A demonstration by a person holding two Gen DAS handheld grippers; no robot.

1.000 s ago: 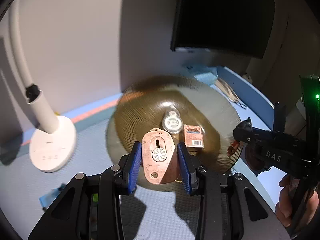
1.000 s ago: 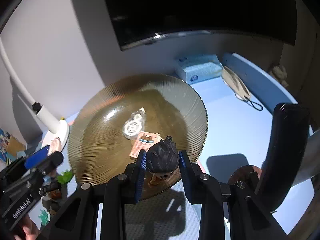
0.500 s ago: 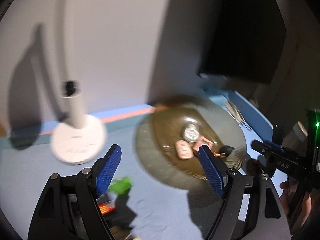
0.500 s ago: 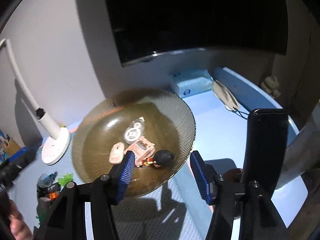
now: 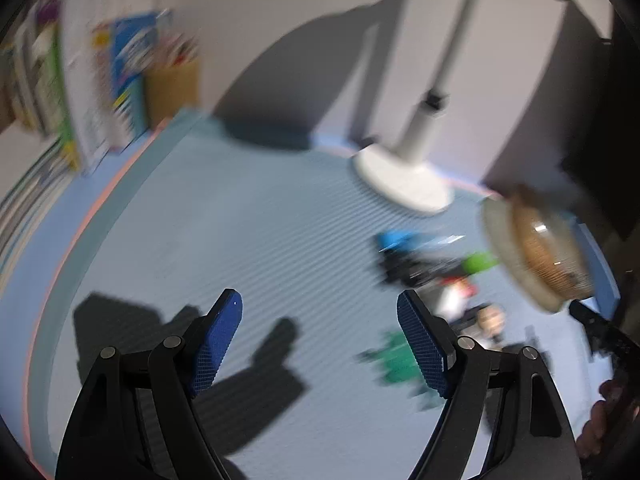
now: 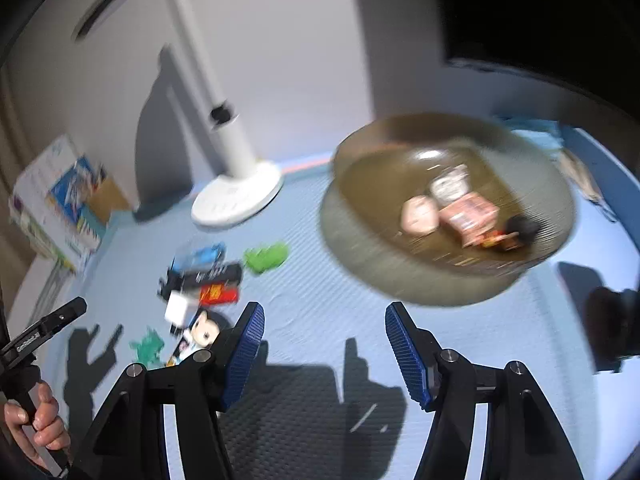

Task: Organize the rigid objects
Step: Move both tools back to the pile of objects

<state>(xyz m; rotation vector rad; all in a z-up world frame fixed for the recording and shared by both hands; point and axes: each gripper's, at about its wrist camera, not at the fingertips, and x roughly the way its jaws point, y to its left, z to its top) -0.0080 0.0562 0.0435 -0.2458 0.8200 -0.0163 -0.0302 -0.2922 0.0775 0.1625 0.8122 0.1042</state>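
A ribbed amber glass bowl (image 6: 352,168) stands on the blue mat and shows blurred at the right of the left wrist view (image 5: 500,236). In it lie a pink oval gadget (image 6: 418,214), a round tape dispenser (image 6: 450,186), a pink card pack (image 6: 470,216) and a dark-haired figurine (image 6: 516,232). A pile of small toys lies left of the bowl: a green piece (image 6: 266,256), a black bar (image 6: 208,274), a red item (image 6: 218,294), a big-headed figure (image 6: 204,330), a teal toy (image 6: 148,348). My left gripper (image 5: 320,344) is open and empty. My right gripper (image 6: 322,354) is open and empty.
A white desk lamp (image 6: 236,196) stands behind the toys, by the wall. Books and boxes (image 6: 60,200) stand at the far left. A dark monitor (image 6: 540,20) is behind the bowl. The other hand-held gripper (image 6: 40,332) shows at the left edge.
Both grippers let go of their objects into the bowl, opened, and swung left and back. The pink gadget and the figurine now lie in the bowl. The toy pile has come into view.
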